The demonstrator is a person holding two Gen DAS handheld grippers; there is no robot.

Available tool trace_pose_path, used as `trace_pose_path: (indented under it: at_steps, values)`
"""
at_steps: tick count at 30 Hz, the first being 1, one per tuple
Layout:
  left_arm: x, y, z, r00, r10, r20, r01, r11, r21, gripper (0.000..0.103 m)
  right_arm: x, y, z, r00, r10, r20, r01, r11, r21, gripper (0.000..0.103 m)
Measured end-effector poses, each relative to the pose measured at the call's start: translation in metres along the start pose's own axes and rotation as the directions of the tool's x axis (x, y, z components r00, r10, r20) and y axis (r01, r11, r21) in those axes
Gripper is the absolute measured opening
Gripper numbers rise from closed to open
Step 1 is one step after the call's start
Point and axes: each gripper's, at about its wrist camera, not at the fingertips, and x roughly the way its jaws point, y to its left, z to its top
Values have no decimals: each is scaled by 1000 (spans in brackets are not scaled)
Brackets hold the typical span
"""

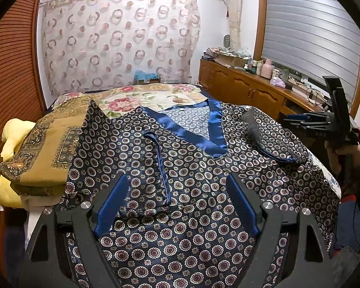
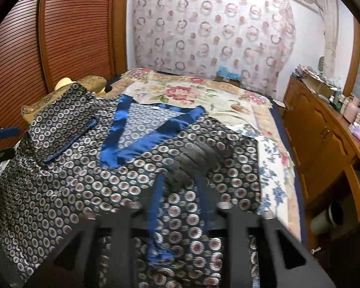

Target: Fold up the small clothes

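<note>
Navy medallion-print satin top (image 1: 192, 168) lies spread across my floral bedspread (image 1: 141, 99); left gripper (image 1: 177, 206) hovers apart, right gripper (image 2: 180, 187) parted, gripping nothing.

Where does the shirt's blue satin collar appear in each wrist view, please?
Left wrist view: the blue collar sits just above centre, a V opening toward the far wall.
Right wrist view: the blue collar lies left of centre, its V tilted.
Shared landmark: the floral bedspread just beyond the collar in both.

Patterned curtain (image 1: 117, 40), slatted wooden wardrobe (image 2: 67, 31), cluttered sideboard (image 1: 242, 84), shuttered window (image 1: 312, 36).
</note>
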Motion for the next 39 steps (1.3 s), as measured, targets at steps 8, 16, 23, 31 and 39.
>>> trace_pose_path:
  at_steps: [8,16,23,31,39]
  values:
    - [5,10,3,1000,21,-2,-21,1000,3,85,16,-42,-17,994,-81,-68,85,994,72,51]
    - [20,51,19,999,51,-18,-51,999,3,82,57,-70,-22,982,-106,-156,124,986,113,51]
    - [43,93,45,996,59,-65,-62,997,-41,71,74,-81,-11,982,-99,-158,119,986,121,51]
    - [85,118,72,987,106,-123,-108,994,-12,68,102,-94,-2,984,-77,-159,94,990,105,51]
    - [119,128,86,978,116,-172,-117,993,7,68,131,-118,22,985,-37,-170,61,988,140,51]
